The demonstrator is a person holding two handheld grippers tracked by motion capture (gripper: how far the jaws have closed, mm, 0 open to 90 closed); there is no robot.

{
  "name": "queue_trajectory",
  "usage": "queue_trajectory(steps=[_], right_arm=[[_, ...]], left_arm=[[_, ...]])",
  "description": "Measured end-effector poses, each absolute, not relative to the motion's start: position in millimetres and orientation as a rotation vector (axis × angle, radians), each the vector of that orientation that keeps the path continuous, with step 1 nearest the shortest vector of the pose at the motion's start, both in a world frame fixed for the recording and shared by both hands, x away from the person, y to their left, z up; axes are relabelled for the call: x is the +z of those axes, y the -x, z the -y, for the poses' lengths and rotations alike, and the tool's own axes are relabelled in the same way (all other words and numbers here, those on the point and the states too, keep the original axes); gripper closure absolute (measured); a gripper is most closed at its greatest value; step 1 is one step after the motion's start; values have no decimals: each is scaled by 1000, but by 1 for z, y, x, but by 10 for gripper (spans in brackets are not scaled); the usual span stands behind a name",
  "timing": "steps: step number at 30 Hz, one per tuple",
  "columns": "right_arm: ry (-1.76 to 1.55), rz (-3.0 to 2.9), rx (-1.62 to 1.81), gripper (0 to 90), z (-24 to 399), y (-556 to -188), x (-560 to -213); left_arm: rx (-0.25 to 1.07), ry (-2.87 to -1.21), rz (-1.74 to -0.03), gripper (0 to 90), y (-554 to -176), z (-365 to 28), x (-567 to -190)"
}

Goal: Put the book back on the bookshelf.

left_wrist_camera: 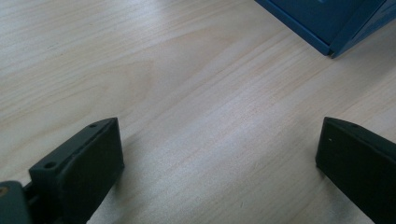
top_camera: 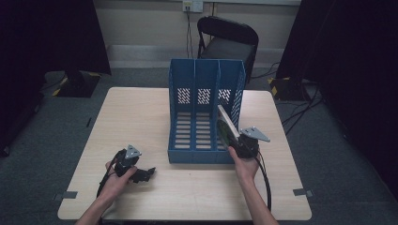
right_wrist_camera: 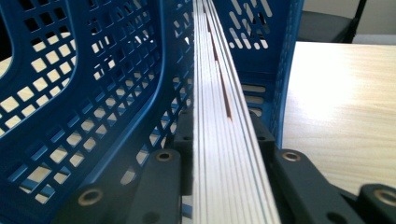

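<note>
Left claw [top_camera: 149,174] idle on the desk [top_camera: 141,117] at about 7 o'clock of the blue file rack [top_camera: 205,84], jaws spread wide in the left gripper view, nothing between them, only bare wood and a rack corner [left_wrist_camera: 327,28] ahead. Right claw [top_camera: 233,146] pinching a book [top_camera: 224,125] by its lower edge, pads tight on the page block [right_wrist_camera: 224,154] in the right gripper view. Book tilted, partly inside the rack's rightmost compartment, at 3 o'clock of the rack's middle. Step looks like: slotting the book in. Next move probably needs pushing it deeper, standing it upright against the divider, then releasing.
</note>
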State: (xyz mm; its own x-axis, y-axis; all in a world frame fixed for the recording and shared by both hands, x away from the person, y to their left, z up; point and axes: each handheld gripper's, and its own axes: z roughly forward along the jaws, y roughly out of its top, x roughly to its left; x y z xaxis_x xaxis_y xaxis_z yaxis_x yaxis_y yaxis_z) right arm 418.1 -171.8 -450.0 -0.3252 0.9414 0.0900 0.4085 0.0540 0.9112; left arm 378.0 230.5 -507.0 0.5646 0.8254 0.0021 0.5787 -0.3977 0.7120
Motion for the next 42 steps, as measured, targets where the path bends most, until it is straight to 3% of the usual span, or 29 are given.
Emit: queue_trajectory(steps=[42], right_arm=[[-1466, -1507, 1063, 741, 157, -411, -449]], left_arm=[[467, -2121, -1118, 2, -378, -230, -507]])
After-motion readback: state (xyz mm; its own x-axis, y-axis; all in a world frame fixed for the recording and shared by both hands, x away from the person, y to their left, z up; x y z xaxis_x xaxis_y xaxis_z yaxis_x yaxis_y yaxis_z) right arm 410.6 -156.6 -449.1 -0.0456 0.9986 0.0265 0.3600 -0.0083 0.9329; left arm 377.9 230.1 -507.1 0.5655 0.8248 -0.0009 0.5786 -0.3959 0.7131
